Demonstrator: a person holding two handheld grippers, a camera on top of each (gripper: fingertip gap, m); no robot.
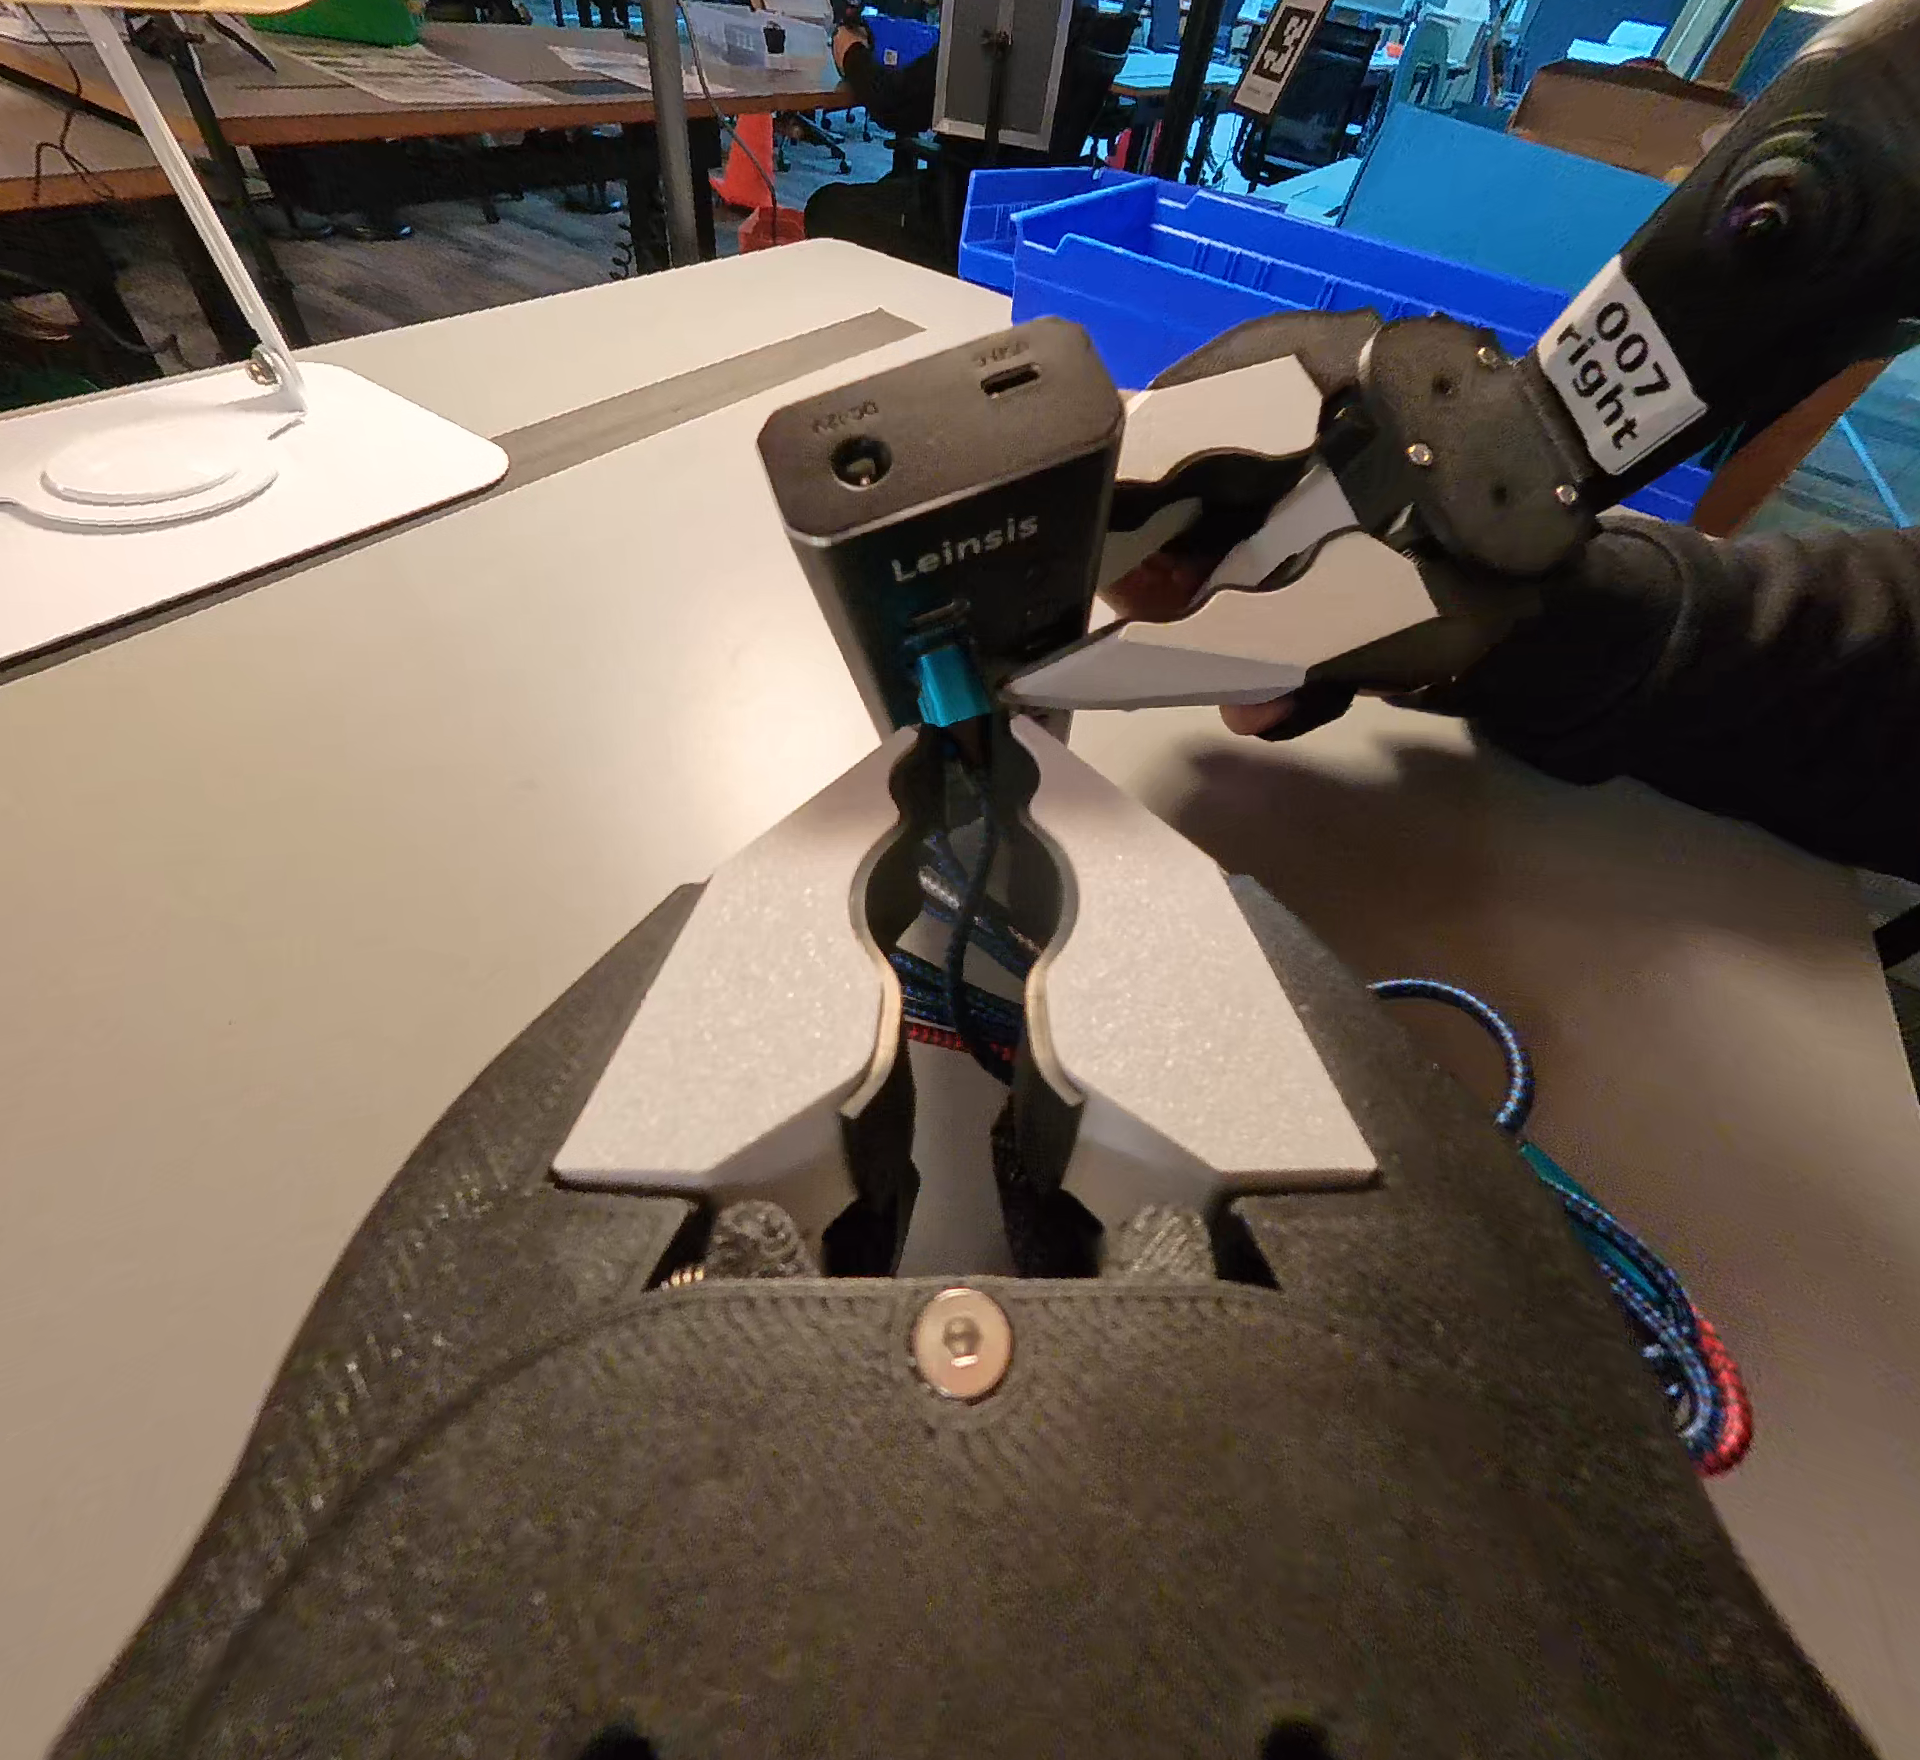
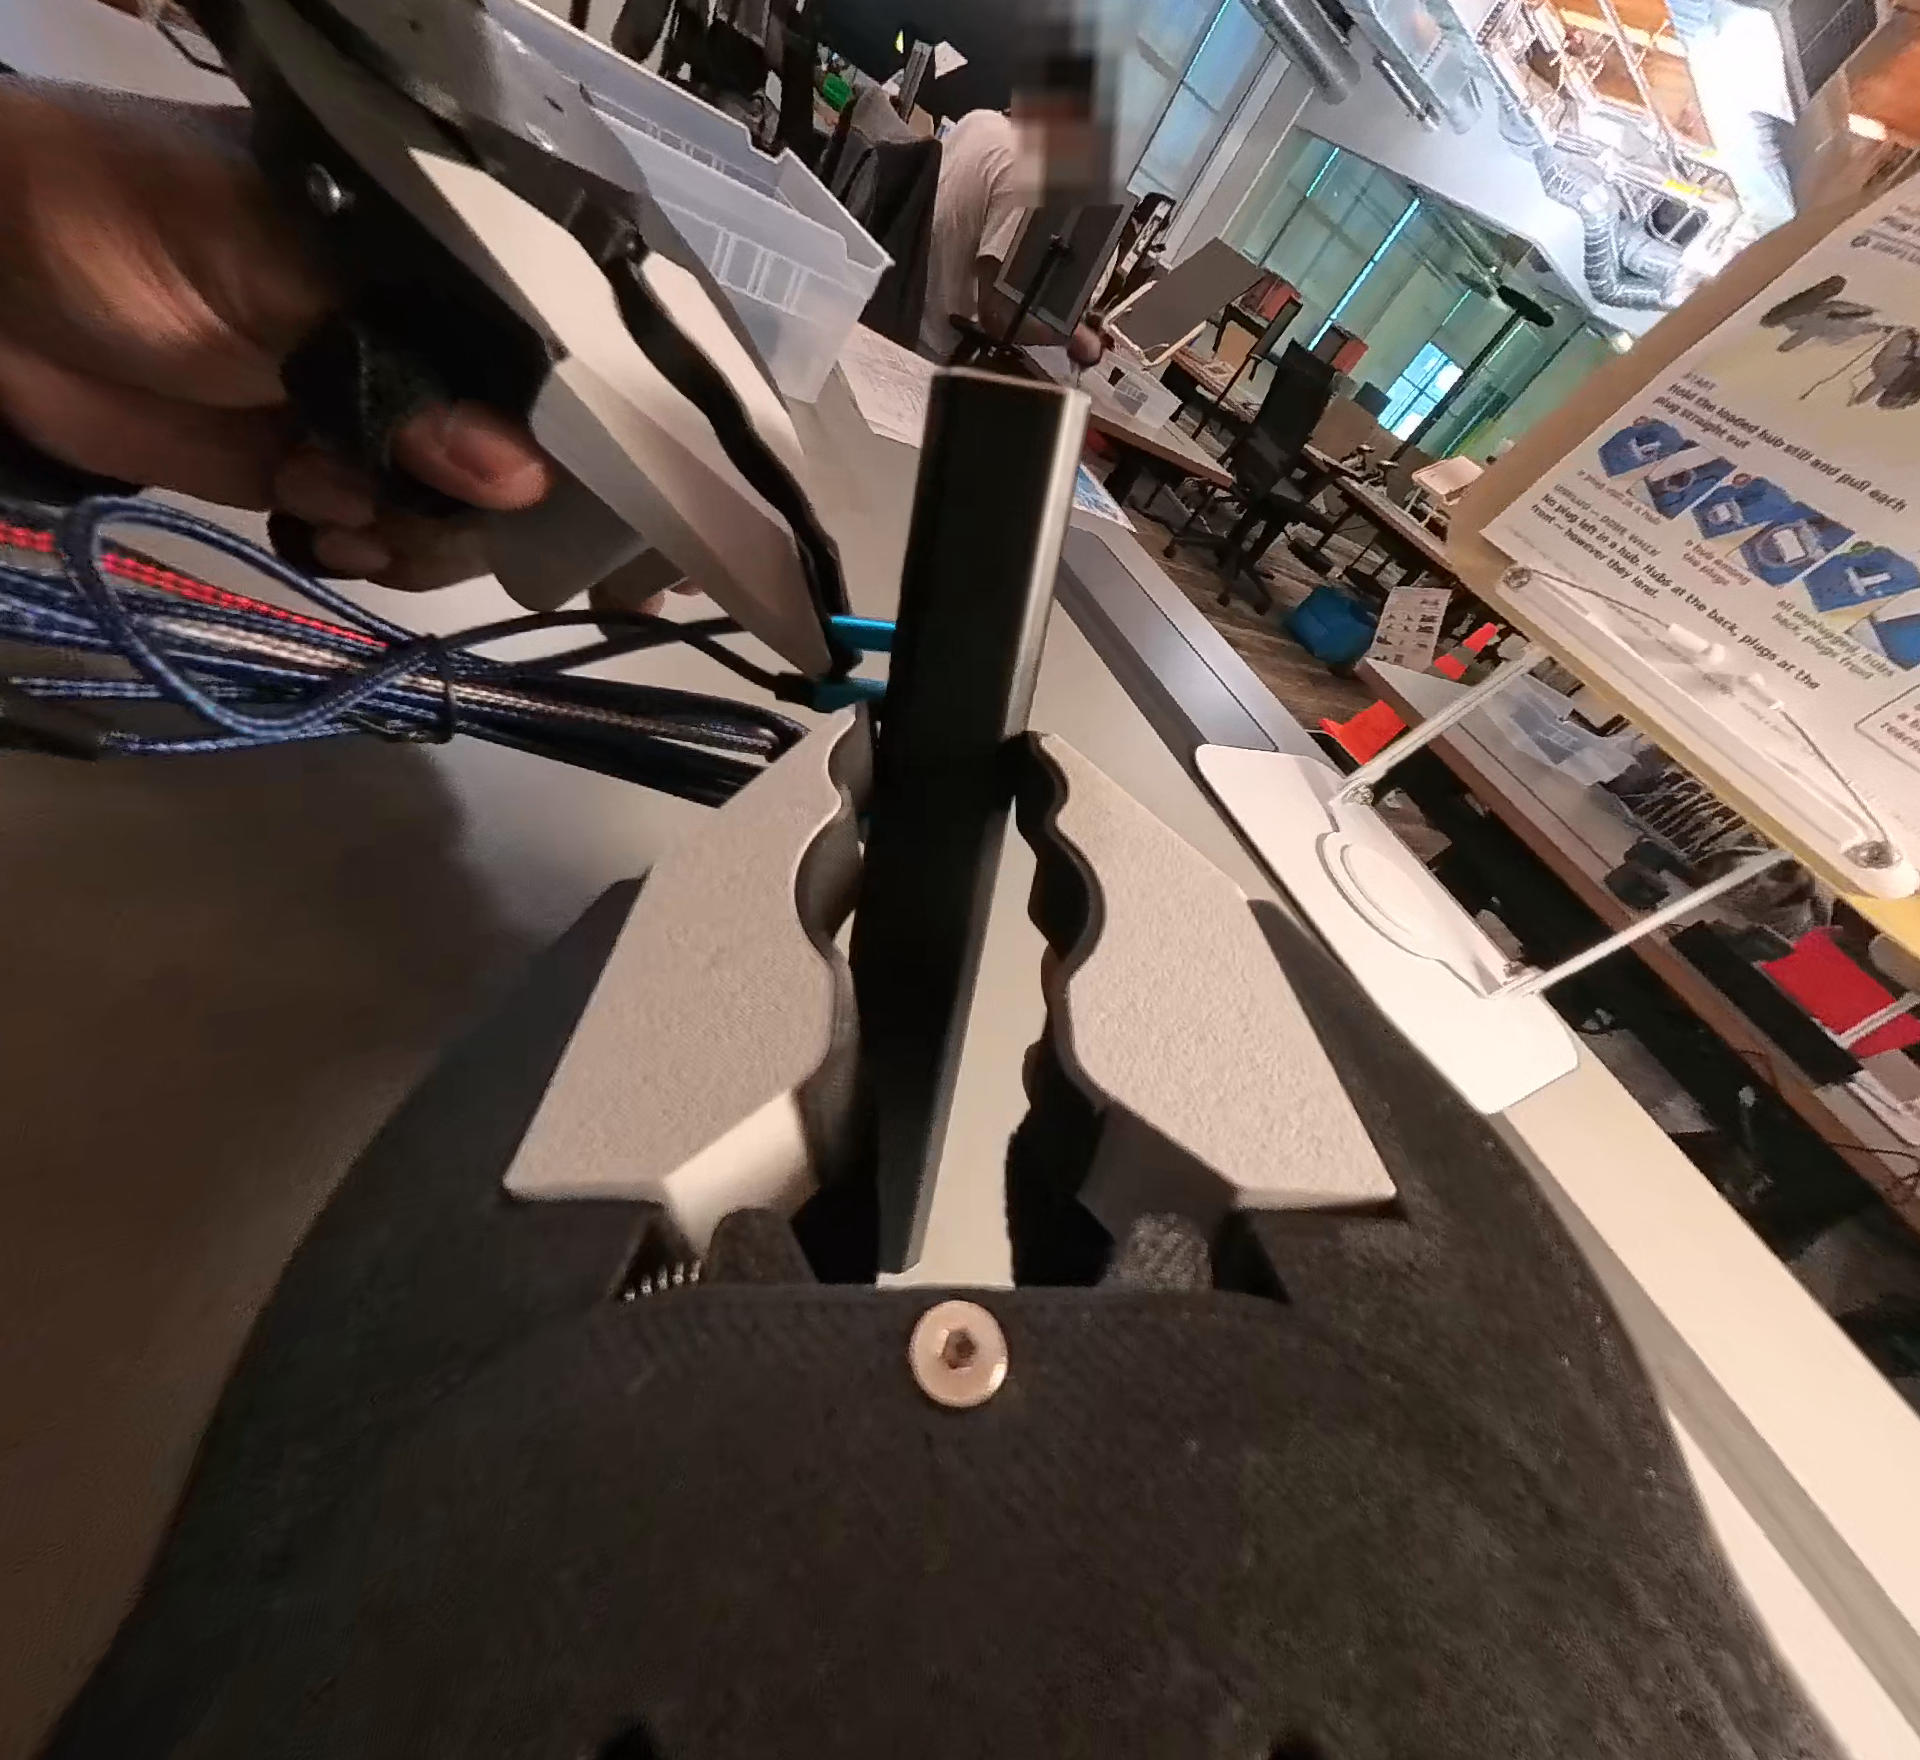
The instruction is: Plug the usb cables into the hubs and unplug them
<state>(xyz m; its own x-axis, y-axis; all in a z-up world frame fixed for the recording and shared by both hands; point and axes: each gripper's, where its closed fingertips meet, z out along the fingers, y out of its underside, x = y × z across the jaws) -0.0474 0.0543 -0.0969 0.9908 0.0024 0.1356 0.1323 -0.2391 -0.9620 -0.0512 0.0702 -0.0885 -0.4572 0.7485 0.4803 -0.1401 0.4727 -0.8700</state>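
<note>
A black usb hub point(image 1: 935, 484) is held upright above the grey table point(image 1: 364, 827). My right gripper point(image 2: 940, 754) is shut on the hub's point(image 2: 977, 567) lower part, and it reaches in from the right in the left wrist view point(image 1: 1101, 567). A teal usb plug point(image 1: 940, 687) sits in a port on the hub's face. My left gripper point(image 1: 966, 739) is shut on the rear of that plug, with its dark cable running back between the fingers. In the right wrist view the left gripper point(image 2: 831, 661) comes from the upper left, and two teal plugs point(image 2: 862, 635) show at the hub's side.
A bundle of blue and red braided cables point(image 2: 312, 671) lies on the table, and it also shows at the right in the left wrist view point(image 1: 1662, 1347). A white stand point(image 1: 208, 484) carries an instruction board point(image 2: 1714, 515). Blue bins point(image 1: 1247, 276) and a clear bin point(image 2: 748, 256) stand behind. Less than 4 cm separates the two grippers' tips.
</note>
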